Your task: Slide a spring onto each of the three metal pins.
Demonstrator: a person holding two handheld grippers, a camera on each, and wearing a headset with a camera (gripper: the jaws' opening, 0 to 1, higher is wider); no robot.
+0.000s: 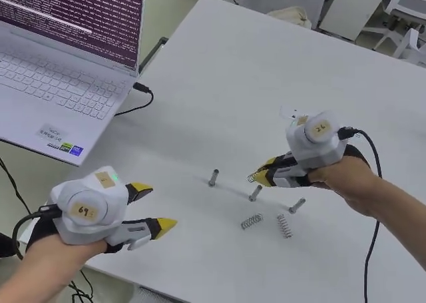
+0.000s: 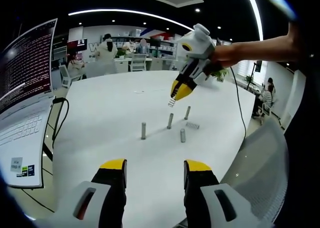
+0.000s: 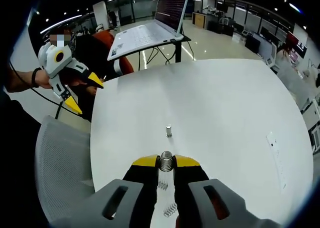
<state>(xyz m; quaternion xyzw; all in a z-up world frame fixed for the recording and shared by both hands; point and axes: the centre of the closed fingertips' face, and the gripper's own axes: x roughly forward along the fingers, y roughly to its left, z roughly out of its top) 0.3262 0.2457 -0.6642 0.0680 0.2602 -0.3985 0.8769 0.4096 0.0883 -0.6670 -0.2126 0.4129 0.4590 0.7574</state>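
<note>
Three short grey metal pins stand upright in a slanting row on the white worktop (image 1: pixel 219 70): the left pin (image 1: pixel 213 177), the middle pin (image 1: pixel 255 193) and the right pin (image 1: pixel 297 205), each with its shaft bare. The right gripper (image 1: pixel 261 178), white-bodied with yellow-tipped black jaws, reaches in from the person's right. Its jaws are clamped on a small coiled steel spring (image 3: pixel 166 161), which sticks out past the tips. From the left gripper view that spring hangs over the middle pin, clear of its top.

A first loose spring (image 1: pixel 251 221) and a second loose spring (image 1: pixel 284 226) lie on their sides on the worktop, just on the person's side of the middle and right pins and apart from each other.

The left gripper (image 1: pixel 153 206) hovers low by the near edge of the worktop, well apart from the pins, with its jaws spread wide and nothing between them. An open white laptop (image 1: pixel 53 83) with lines of text on its screen sits at the far left, with a black cable (image 1: pixel 136 103) plugged into its side.
</note>
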